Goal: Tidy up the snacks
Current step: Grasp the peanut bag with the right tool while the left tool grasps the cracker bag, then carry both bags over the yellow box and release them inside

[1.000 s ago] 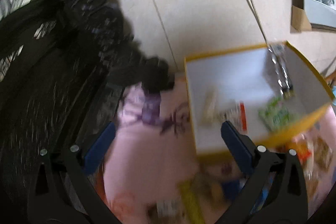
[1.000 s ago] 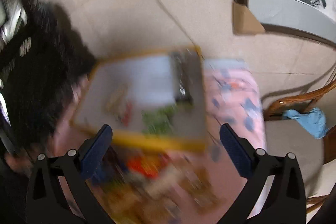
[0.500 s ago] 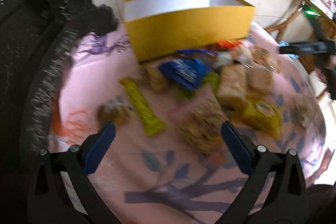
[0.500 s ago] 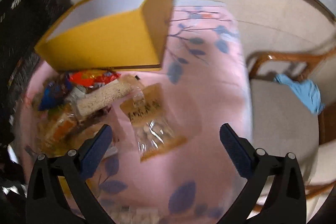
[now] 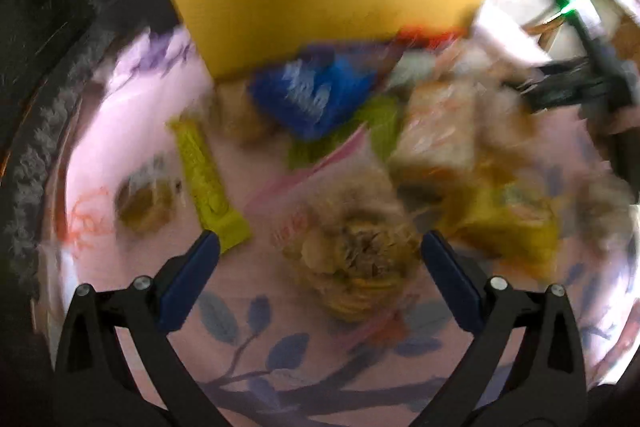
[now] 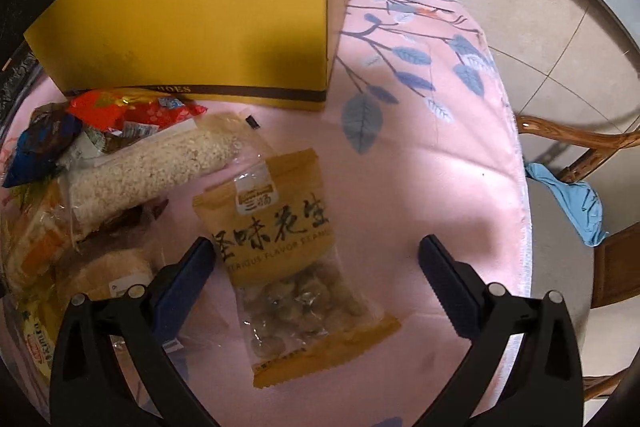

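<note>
We see most snack packets lying loose at 6 o'clock of the yellow cardboard box [image 6: 192,23]; sorting barely begun. Left gripper [image 5: 318,251] and right gripper [image 6: 316,255] both gape wide, empty, the right one over the orange peanut bag [image 6: 296,259].

left view motion-blurred; snack pile [image 5: 360,155] labels unreadable; yellow box [image 6: 192,27] interior hidden.

Each gripper [image 5: 319,247] [image 6: 315,251] has black arms, blue pads [image 5: 188,282], silver screws.

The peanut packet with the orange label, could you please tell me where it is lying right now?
In the right wrist view, the peanut packet lies flat on the pink tablecloth, between the open right gripper's fingers, nearer the left one, in front of the yellow box.
</note>
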Motion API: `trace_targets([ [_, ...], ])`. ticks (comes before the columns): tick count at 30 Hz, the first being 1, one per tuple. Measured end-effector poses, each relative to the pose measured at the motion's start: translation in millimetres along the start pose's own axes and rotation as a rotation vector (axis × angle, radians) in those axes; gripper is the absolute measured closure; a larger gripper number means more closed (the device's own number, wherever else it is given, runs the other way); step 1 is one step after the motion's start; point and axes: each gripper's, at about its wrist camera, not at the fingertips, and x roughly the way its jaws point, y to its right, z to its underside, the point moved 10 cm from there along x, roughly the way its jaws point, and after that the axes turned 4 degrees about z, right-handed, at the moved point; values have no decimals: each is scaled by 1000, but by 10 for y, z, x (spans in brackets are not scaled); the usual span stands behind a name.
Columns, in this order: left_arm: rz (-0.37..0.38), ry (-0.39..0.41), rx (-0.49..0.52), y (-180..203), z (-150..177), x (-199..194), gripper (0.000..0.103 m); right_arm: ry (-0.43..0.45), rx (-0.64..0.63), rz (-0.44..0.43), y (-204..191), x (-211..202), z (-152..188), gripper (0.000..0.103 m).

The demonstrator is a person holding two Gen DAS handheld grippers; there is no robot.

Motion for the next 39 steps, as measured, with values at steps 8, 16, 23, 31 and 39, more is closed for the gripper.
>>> trace_targets([
  [8,31,-35,-155,-124,185,179,31,-13,38,15,-7,-50,89,10],
  [16,29,-48,-108,-186,229,-41,52,7,133,-3,-18,-437,314,64],
  [23,15,-2,-100,-280,215,-472,52,67,223,-55,73,-899,329,64],
  [31,25,112,-111,-187,-145,-996,52,250,278,-25,229,-1611,24,63],
  [39,-8,263,-69,-304,-1209,-1216,52,382,287,-109,161,-2017,-746,63],
])
